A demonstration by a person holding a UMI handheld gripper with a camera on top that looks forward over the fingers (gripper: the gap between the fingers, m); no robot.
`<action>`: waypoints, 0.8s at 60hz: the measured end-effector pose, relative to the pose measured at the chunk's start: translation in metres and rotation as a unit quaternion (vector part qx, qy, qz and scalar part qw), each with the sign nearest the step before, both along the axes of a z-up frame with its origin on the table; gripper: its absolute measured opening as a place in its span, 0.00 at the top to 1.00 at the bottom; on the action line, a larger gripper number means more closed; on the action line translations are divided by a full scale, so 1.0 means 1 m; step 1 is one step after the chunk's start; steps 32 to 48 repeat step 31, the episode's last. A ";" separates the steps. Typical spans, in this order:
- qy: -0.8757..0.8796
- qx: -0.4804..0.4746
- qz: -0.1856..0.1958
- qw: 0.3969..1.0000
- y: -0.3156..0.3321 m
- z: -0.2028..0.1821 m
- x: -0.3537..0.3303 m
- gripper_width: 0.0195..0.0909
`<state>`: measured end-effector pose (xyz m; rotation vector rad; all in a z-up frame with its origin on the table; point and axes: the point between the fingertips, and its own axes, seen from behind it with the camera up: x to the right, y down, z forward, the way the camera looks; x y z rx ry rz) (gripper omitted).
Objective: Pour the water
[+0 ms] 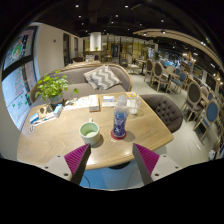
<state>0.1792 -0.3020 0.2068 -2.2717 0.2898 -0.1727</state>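
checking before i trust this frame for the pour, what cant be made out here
- Water level in the bottle: too small in the gripper view to read.
- Inside of the green cup: seen from a low angle, contents too small to tell.
- Items by the potted plant on the table: too small to identify.
- Gripper: fingers apart, holding nothing; their bases are cut off.

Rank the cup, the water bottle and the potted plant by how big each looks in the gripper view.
1. potted plant, though it stands farthest away, so its true size is unsure.
2. water bottle.
3. cup.
The bottle and cup stand on the table just ahead of the open gripper.
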 end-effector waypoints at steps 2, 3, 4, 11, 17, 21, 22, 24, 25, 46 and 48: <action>-0.001 0.000 -0.001 1.000 -0.010 0.005 -0.007 0.08; 0.000 0.000 -0.002 1.000 -0.014 0.007 -0.008 0.08; 0.000 -0.001 -0.002 1.000 -0.018 0.008 -0.011 0.08; -0.002 0.000 -0.005 1.000 -0.042 0.018 -0.026 0.08; -0.019 -0.001 -0.006 1.000 -0.052 0.023 -0.028 0.08; -0.023 0.004 -0.003 1.000 -0.055 0.030 -0.029 0.08; -0.024 0.006 -0.002 1.000 -0.055 0.031 -0.030 0.07; -0.029 0.008 0.002 1.000 -0.056 0.034 -0.031 0.08; -0.032 0.010 0.004 0.999 -0.054 0.034 -0.031 0.07; -0.033 0.007 0.010 0.999 -0.056 0.036 -0.034 0.08; -0.033 0.007 0.010 0.999 -0.056 0.036 -0.034 0.08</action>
